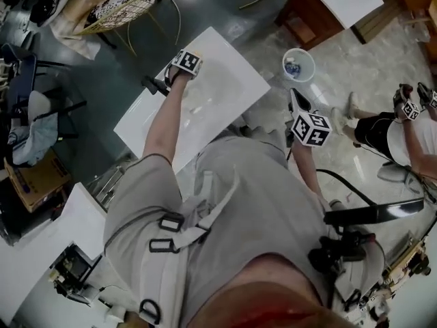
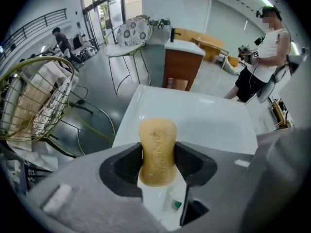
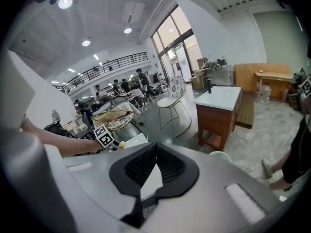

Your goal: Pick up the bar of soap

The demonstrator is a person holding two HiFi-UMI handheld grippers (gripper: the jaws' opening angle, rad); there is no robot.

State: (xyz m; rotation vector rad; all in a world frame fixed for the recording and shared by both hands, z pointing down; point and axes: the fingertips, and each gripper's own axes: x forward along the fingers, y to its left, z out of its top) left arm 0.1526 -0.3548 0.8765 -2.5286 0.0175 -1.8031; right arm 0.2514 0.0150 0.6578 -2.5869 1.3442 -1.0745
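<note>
Gripping the bar of soap between its jaws, the left gripper hangs over the white surface. The soap is tan and rounded and stands on end between the two dark pads. The pads press on its long sides, and its upper half sticks out past the jaw tips. The jaws are set narrow, only as far apart as the soap is thick. Whether the soap's lower end touches the white surface cannot be told.

In the head view the person's left arm reaches out over the white surface, and that gripper's marker cube sits above its far left edge. From the right gripper view the same cube shows beside the white surface, with a small tan bit of the soap next to it.

The right gripper is held off the right side of the white surface, close to the person's body and above the pale floor. Its jaws meet at the tips with nothing between them. A sliver of the white surface shows through the gap below the tips.

A white bucket stands on the floor just past the right corner of the white surface. A wooden cabinet with a white top is further beyond it. A wire chair stands beyond the far left side of the white surface. A second person is well to the right of the white surface, also holding grippers with marker cubes.
</note>
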